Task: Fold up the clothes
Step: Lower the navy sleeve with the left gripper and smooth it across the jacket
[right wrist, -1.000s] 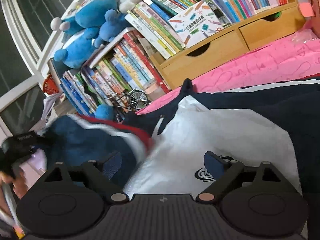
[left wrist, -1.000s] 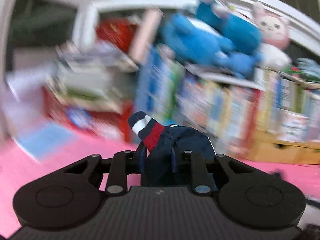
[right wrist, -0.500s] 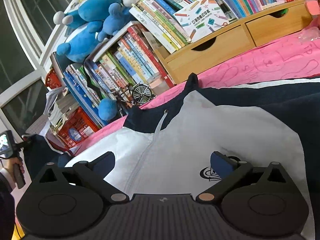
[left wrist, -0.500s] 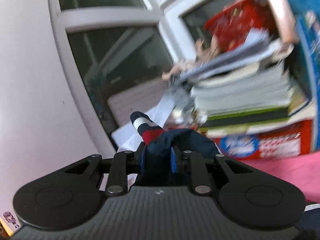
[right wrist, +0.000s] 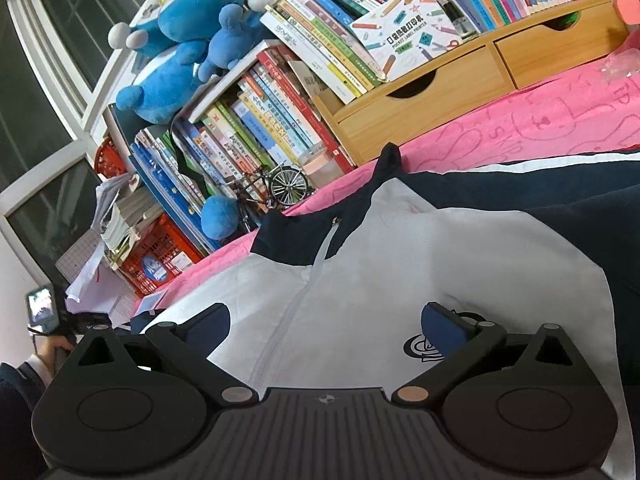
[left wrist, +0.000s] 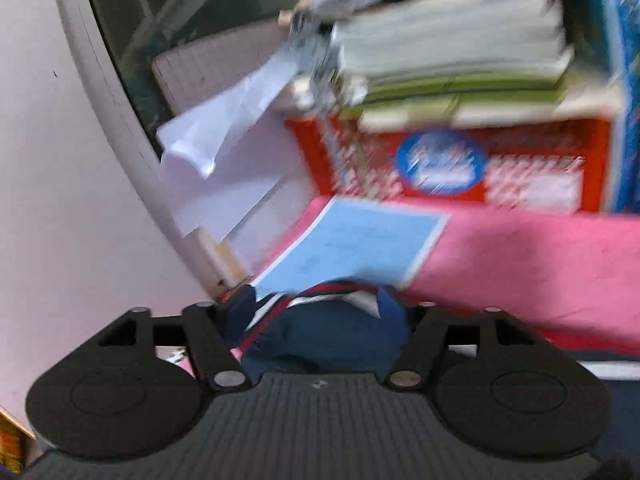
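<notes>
A navy and white zip jacket (right wrist: 400,264) lies spread on the pink tablecloth (right wrist: 560,120), collar toward the books. Its navy sleeve with a red and white striped cuff (left wrist: 328,336) is bunched between the jaws of my left gripper (left wrist: 316,308), low over the table's left end. Those jaws are opening and stand well apart, and the cloth sits loose between them. My right gripper (right wrist: 326,316) hovers open over the jacket's white front, nothing between its fingers. The hand holding the left gripper (right wrist: 56,346) shows at the far left of the right wrist view.
A blue sheet of paper (left wrist: 352,244) lies on the pink cloth just ahead of the sleeve. Behind it stand a red crate (left wrist: 460,164) under stacked books, loose white papers and a window frame. Bookshelves, wooden drawers (right wrist: 420,112), blue plush toys and a model bicycle (right wrist: 276,188) line the back.
The left gripper swung left and down with the sleeve, drawing it off the jacket's front, then its jaws spread apart. The right gripper stayed put and opened slightly wider.
</notes>
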A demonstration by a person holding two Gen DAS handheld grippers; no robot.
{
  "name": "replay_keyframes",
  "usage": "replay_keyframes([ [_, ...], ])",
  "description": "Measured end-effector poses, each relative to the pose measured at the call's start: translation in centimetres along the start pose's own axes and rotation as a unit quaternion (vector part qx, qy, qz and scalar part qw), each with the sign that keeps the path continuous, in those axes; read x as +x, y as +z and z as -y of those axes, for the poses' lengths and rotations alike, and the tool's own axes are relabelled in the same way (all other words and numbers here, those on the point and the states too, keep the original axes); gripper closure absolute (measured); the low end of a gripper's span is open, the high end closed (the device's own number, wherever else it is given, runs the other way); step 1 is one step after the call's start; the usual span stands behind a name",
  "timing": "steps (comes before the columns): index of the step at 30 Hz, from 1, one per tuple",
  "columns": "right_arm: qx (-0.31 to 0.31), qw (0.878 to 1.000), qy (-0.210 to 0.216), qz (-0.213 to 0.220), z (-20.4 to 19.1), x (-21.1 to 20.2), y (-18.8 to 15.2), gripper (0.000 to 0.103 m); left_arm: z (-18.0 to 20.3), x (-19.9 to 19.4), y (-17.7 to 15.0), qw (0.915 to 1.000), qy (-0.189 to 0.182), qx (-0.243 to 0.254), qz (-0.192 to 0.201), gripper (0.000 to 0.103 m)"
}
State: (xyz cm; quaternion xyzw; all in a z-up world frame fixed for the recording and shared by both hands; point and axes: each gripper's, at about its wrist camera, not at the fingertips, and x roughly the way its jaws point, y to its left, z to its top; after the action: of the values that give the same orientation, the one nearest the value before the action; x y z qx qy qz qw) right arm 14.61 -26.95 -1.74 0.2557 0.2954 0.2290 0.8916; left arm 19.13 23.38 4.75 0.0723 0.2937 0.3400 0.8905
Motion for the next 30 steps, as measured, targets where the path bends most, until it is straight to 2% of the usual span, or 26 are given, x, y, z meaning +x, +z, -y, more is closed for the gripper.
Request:
replay_keyframes([
  [2,0.000,1.000,0.000,0.000,0.0,0.0,0.0,0.000,1.2,-4.0,-0.2,0.9961,-0.076,0.023,0.039,0.034],
  [3,0.001,1.000,0.000,0.000,0.0,0.0,0.0,0.000,1.9,-6.0,-0.3,0.9910,-0.115,0.034,0.058,0.034],
  [4,0.001,1.000,0.001,0.001,0.0,0.0,0.0,0.000,2.7,-8.1,-0.9,0.9825,-0.167,0.046,0.069,0.034],
  [6,0.002,1.000,0.001,0.001,0.0,0.0,0.0,0.000,4.6,-12.4,-2.6,0.9556,-0.271,0.076,0.087,0.034],
  [8,0.004,1.000,0.003,0.002,0.1,0.0,0.0,0.000,7.4,-16.0,-4.9,0.9271,-0.346,0.116,0.086,0.032],
  [11,0.006,1.000,0.005,0.003,0.3,-0.1,0.0,0.000,11.2,-16.4,-7.8,0.9000,-0.417,0.127,0.014,0.034],
  [12,0.007,1.000,0.006,0.003,0.3,-0.2,0.0,0.000,12.2,-15.3,-8.7,0.9046,-0.408,0.121,-0.024,0.037],
  [13,0.008,1.000,0.007,0.003,0.4,-0.2,0.0,0.000,13.0,-13.7,-9.4,0.9154,-0.382,0.116,-0.054,0.045],
  [14,0.010,1.000,0.009,0.004,0.4,-0.2,0.0,0.000,13.2,-11.9,-9.9,0.9221,-0.364,0.108,-0.075,0.042],
  [17,0.009,1.000,0.013,0.001,0.4,-0.1,0.0,0.000,12.4,-8.0,-8.5,0.9264,-0.361,0.079,-0.071,0.034],
  [18,0.007,1.000,0.015,-0.001,0.3,-0.1,0.0,0.000,12.3,-6.8,-7.6,0.9338,-0.342,0.073,-0.075,0.038],
  [19,0.004,1.000,0.017,-0.004,0.2,0.0,0.0,0.000,12.2,-5.7,-6.7,0.9534,-0.284,0.066,-0.078,0.056],
  [20,0.001,1.000,0.014,-0.006,0.1,0.1,0.1,0.000,11.6,-4.9,-5.8,0.9656,-0.240,0.053,-0.084,0.063],
  [24,0.004,1.000,0.017,-0.004,0.3,-0.1,0.1,0.000,8.4,-3.8,-4.5,0.9662,-0.235,-0.034,-0.100,0.064],
  [25,0.004,1.000,0.017,-0.004,0.3,-0.1,0.1,0.000,8.1,-4.2,-4.4,0.9687,-0.229,-0.020,-0.093,0.060],
  [27,0.002,1.000,0.014,-0.005,0.2,0.0,0.1,0.000,7.6,-4.6,-5.1,0.9802,-0.178,0.034,-0.079,0.056],
  [29,0.001,1.000,0.013,-0.005,0.1,0.0,0.1,0.000,6.9,-4.0,-6.0,0.9850,-0.133,0.074,-0.081,0.054],
  [30,0.001,1.000,0.014,-0.005,0.1,0.0,0.1,0.000,6.3,-3.6,-6.3,0.9871,-0.115,0.071,-0.085,0.055],
])
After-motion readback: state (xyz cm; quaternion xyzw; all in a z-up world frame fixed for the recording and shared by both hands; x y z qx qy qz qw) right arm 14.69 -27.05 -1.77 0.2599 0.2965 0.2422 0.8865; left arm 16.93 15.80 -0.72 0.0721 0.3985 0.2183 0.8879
